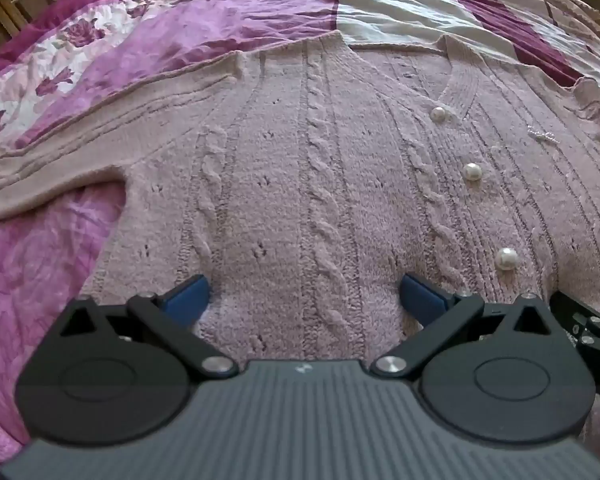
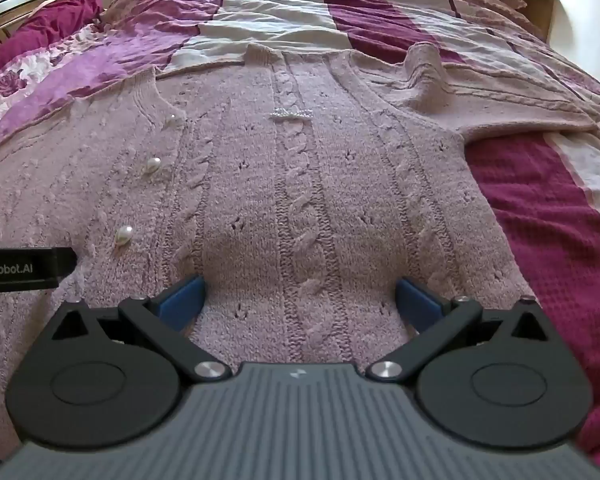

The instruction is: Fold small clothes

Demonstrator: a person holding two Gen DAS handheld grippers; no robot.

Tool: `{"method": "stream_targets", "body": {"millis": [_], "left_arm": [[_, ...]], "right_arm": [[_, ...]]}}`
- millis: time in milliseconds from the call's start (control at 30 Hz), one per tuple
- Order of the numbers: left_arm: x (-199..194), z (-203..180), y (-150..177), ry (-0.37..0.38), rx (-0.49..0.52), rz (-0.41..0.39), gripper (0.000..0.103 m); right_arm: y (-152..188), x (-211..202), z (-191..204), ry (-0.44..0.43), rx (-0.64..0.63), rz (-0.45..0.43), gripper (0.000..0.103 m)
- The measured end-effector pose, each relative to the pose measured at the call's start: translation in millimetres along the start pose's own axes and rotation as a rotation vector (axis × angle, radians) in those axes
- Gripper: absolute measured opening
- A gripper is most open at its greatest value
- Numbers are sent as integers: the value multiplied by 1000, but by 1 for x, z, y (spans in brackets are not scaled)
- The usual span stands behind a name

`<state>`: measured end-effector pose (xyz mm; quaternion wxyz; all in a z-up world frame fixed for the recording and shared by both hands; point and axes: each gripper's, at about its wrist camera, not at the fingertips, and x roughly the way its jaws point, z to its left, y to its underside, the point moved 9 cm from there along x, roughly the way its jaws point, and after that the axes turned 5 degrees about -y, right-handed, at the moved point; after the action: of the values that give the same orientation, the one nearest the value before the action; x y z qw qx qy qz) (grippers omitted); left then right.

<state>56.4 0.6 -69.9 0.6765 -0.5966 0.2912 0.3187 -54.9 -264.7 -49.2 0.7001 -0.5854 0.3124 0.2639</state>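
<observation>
Cardigan (image 1: 300, 168), pink cable-knit with pearl buttons (image 1: 472, 171), lies flat beneath spread-open left gripper (image 1: 304, 300) and right gripper (image 2: 300, 298).

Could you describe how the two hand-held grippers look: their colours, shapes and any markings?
Both look alike. The left hand-held gripper and the right hand-held gripper each have blue finger pads on black link arms with silver pivot screws, two round black discs, and a ribbed grey body bearing a small white logo. White lettering ending "Robot.AI" shows on the left one's black side in the right wrist view.
</observation>
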Motion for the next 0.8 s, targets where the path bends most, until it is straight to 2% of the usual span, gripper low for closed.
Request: {"method": "stream_targets", "body": {"millis": [800], "left_arm": [[-1,0,0,-5,8,-6,103]], "right_arm": [[1,-1,0,3,-3,-4,103]]}}
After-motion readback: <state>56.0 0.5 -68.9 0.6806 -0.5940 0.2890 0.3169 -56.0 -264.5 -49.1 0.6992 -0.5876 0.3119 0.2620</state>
